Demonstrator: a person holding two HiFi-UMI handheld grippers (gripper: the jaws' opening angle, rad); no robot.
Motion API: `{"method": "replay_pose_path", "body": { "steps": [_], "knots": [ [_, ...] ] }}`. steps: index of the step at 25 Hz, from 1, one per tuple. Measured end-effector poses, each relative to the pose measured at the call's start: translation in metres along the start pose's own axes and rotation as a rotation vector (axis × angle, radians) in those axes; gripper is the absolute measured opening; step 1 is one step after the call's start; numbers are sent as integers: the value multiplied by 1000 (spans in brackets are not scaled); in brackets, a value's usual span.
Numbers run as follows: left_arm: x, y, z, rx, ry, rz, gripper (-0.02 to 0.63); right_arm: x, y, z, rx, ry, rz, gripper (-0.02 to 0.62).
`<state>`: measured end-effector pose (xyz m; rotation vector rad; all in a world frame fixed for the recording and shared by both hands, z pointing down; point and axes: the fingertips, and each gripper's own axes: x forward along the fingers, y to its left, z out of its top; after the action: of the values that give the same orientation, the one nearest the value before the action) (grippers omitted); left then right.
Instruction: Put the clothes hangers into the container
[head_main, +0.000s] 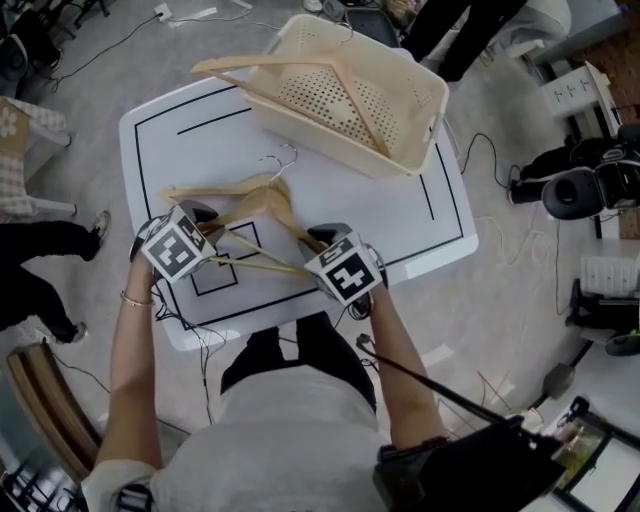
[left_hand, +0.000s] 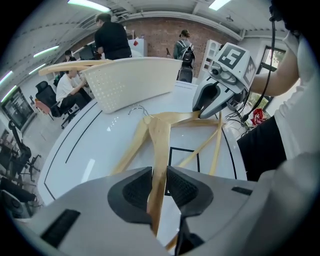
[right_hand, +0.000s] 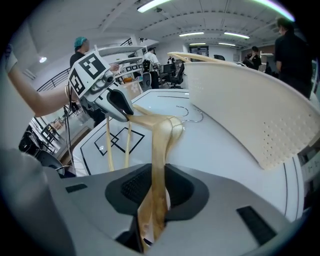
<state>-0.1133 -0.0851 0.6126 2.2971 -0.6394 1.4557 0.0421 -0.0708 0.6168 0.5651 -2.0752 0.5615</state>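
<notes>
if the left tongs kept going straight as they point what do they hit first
Shut on an arm of the wooden hanger, the left tongs would probably meet the white table beneath it; depth is hard to judge.

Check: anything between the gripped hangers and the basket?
Nothing stands on the white table between the wooden hangers and the perforated basket. One hanger already lies slantwise across the basket's open top, so it may partly block the drop.

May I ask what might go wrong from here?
The crossed pale wooden hangers on the white table are clamped by the left gripper and right gripper; lifting unevenly may tangle or drop them. Another wooden hanger lies across the cream perforated basket's rim and could be knocked off.
</notes>
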Motion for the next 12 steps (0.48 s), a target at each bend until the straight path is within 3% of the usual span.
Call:
{"method": "replay_pose_path", "body": {
  "steps": [12],
  "knots": [
    [-41,3,15,55,-37,85,95,-31,10,25,-37,-70,-51,91]
  ]
}}
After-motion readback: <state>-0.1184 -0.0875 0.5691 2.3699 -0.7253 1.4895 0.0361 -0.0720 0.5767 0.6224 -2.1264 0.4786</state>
